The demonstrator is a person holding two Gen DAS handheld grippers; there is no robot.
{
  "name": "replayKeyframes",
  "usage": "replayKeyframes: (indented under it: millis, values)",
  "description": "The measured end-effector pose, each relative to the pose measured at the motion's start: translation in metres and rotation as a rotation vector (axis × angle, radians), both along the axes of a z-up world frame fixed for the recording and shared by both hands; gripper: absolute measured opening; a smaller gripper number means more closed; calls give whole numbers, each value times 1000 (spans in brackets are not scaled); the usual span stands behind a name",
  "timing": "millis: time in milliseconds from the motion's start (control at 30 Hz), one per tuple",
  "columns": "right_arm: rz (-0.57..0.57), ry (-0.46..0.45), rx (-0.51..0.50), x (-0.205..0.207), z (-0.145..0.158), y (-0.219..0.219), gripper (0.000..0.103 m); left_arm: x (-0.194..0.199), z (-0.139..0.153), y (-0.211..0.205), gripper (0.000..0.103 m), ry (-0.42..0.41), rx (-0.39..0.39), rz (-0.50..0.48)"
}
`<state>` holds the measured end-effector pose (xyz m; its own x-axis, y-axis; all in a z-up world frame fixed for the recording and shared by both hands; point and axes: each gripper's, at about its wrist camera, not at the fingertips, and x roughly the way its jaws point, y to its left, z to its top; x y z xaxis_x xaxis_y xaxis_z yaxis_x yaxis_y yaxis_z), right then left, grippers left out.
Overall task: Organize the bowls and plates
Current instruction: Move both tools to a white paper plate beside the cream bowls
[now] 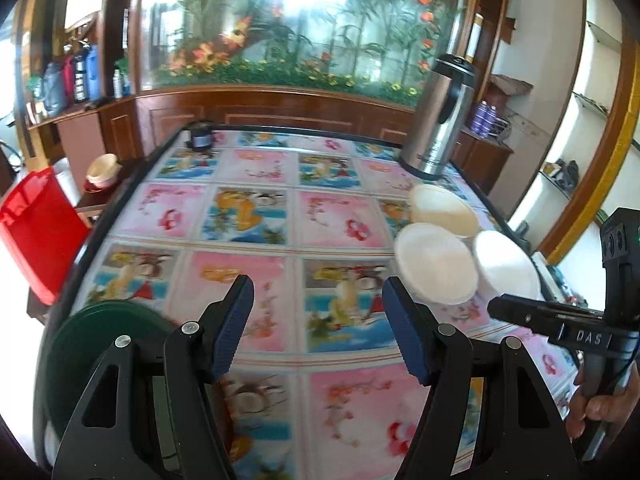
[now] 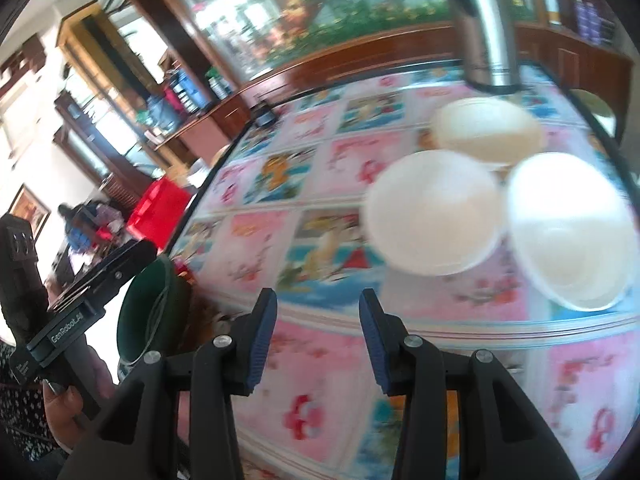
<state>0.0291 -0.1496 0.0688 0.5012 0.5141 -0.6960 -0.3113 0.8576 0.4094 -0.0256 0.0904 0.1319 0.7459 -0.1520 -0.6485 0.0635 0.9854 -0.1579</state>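
1. While hovering above the patterned table [image 1: 256, 216], left gripper [image 1: 318, 320] with jaws apart, nothing between.
2. Right gripper [image 2: 318, 336] also parted and empty.
3. Three white bowls [image 2: 434, 212] clustered together, near steel thermos [image 1: 434, 120].
4. Green plate [image 1: 100, 344] at near left table edge.

3 white bowls [image 2: 436, 210] smeared (motion blur); green plate [image 1: 100, 344] partly behind tongs.
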Motion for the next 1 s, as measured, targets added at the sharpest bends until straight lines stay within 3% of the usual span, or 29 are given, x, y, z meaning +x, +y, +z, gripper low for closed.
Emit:
replayKeyframes:
  millis: [400,800,1000]
  values:
    - [-182,-4,-17,8,4,-86,46,48,-21,-71,67,107,-35,-121]
    - [-345,44,-64,33,-12,-173,47,56,-48,-138,67,235,-121,-220]
    - [-354,59,-52,57,-17,-192,47,58,-57,-178,67,272,-144,-222]
